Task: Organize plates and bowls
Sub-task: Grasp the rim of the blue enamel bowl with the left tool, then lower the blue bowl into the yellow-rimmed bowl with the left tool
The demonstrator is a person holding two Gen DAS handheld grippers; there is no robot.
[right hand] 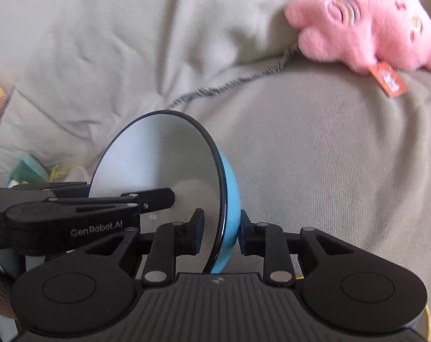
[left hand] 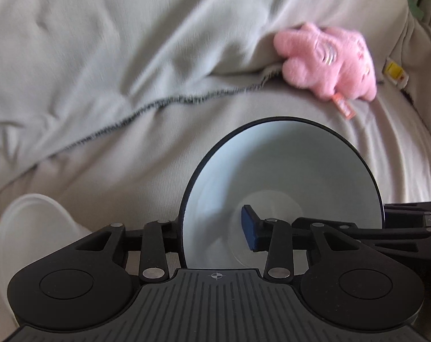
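- Clamping on the wall of the blue bowl (right hand: 158, 156), right gripper (right hand: 219, 228) jaws closed tight: one pad on the pale inside, the other on the blue outside, just below the dark rim.
- Straddling the opposite side of that rim with the left gripper (left hand: 212, 233), jaws apart, one blue pad deep inside, the other finger outside; cannot tell whether either pad presses.
- Held tipped on edge, mouth sideways, over the grey bedding (right hand: 315, 156); cannot tell whether touching it.
- Probably stiff, glossy and slick like glazed ware, of moderate weight, liable to chip if knocked.
- Best taken on the wall with a deep bite past the rim, never by the lip alone.
- Lying well apart up the bed, a pink plush toy (right hand: 366, 22); soft ground, so unsteady for setting down.
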